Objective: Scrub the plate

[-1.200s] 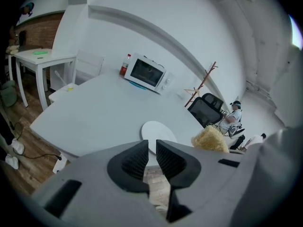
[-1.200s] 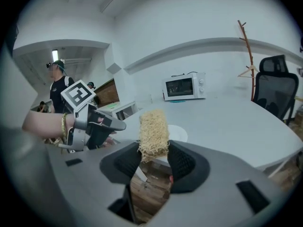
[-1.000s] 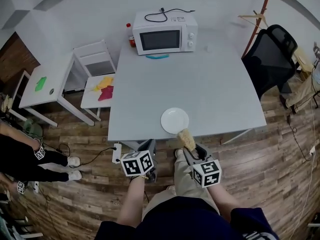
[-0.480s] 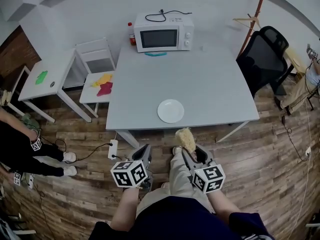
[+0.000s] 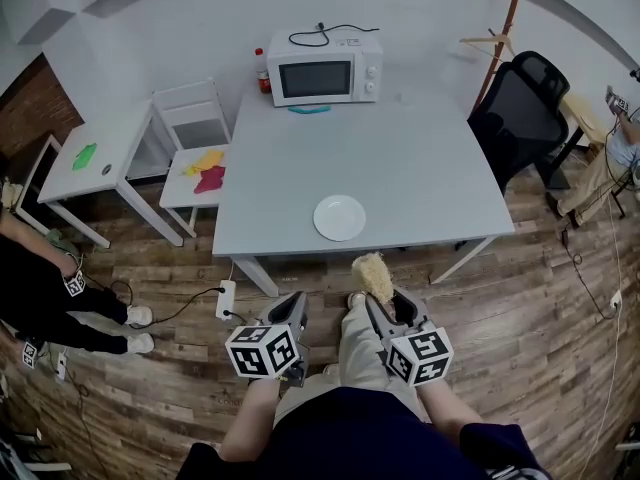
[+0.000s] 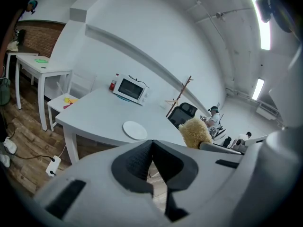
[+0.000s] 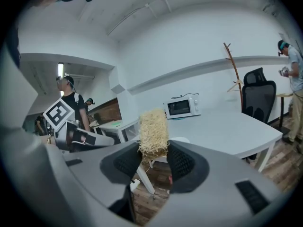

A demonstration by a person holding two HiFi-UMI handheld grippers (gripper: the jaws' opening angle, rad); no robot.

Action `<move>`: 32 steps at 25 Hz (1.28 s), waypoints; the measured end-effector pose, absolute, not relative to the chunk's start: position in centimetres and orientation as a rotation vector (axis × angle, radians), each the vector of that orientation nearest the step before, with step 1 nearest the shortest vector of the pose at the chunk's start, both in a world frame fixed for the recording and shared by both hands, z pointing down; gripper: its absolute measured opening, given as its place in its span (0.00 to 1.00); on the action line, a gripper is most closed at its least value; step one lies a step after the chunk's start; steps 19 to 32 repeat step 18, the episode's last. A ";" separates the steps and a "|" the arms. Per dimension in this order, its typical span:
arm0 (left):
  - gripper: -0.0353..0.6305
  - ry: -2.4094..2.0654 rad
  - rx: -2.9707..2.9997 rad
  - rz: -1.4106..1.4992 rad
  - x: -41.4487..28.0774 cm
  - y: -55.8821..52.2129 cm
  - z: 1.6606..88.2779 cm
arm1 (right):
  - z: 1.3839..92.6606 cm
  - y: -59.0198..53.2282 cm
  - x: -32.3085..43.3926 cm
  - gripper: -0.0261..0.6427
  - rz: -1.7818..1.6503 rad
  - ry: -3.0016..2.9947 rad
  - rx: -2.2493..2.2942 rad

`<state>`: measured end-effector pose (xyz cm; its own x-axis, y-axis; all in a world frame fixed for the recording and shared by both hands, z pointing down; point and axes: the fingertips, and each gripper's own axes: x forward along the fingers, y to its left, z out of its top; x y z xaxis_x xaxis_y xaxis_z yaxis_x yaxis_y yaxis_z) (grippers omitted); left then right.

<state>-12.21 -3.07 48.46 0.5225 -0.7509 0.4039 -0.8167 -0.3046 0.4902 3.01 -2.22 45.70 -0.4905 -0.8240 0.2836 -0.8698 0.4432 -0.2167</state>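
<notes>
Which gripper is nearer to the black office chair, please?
Right. The right gripper, clamping the scrubber, hangs on the black office chair's side of the person's legs; the left gripper, shut, hangs on the far side.

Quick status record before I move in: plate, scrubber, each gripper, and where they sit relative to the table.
Plate: white, flat on the grey table near its front edge, nothing touching it
Scrubber: straw-coloured fibrous pad, clamped in the right gripper
Left gripper: shut, nothing between the jaws
Position: both grippers over the wood floor, short of the table
Scrubbing: not begun
</notes>
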 end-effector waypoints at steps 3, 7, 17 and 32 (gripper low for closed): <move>0.08 -1.269 2.106 0.113 -12.0 -3.4 48.2 | 45.5 -2.2 3.1 0.30 0.511 -2.555 1.499; 0.08 -1.263 2.114 0.105 -11.7 -3.5 47.9 | 45.6 -2.2 3.4 0.30 0.502 -2.542 1.502; 0.08 -1.256 2.104 0.085 -11.2 -3.7 47.7 | 45.7 -2.6 3.8 0.30 0.488 -2.533 1.488; 0.08 -1.254 2.102 0.084 -11.1 -3.7 47.8 | 45.7 -2.7 3.8 0.30 0.486 -2.533 1.486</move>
